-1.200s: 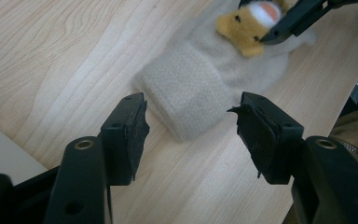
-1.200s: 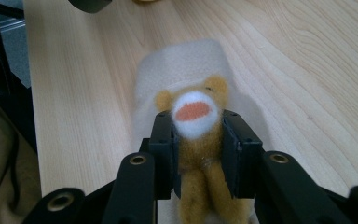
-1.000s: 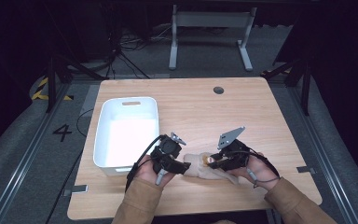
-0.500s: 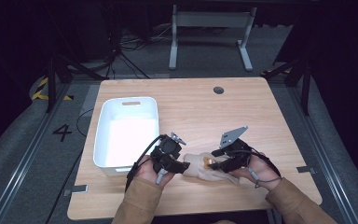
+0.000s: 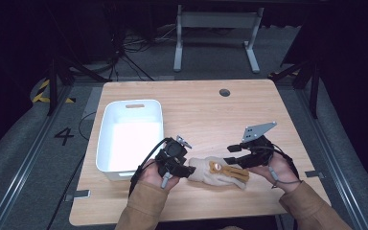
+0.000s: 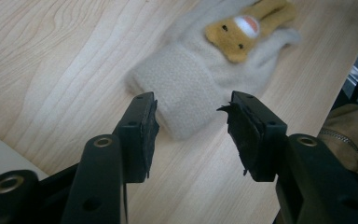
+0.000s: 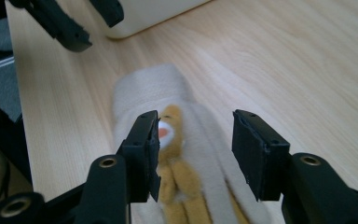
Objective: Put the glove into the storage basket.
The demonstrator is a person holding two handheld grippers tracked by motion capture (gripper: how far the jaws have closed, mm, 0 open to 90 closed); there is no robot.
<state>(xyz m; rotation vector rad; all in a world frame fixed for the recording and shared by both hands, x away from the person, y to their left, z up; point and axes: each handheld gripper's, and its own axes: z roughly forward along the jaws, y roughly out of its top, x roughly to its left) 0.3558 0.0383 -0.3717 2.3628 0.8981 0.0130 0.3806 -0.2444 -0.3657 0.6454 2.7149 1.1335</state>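
A cream knitted glove (image 5: 218, 171) with a tan animal figure on its back lies flat near the table's front edge. My left gripper (image 5: 188, 168) stands open at the cuff end; in the left gripper view the cuff (image 6: 186, 100) sits just beyond the open jaws, between them. My right gripper (image 5: 233, 162) is open over the glove's finger end. In the right gripper view the tan animal (image 7: 172, 154) and cream fingers lie between and under the spread jaws. Nothing is gripped.
A white plastic bin (image 5: 132, 134) stands on the table left of the glove, close to my left hand. The wooden table (image 5: 211, 115) has a round cable hole (image 5: 224, 92) at the back. Dark floor surrounds the table.
Both grippers have edged slightly closer around the glove; the glove itself has stayed in place on the table.
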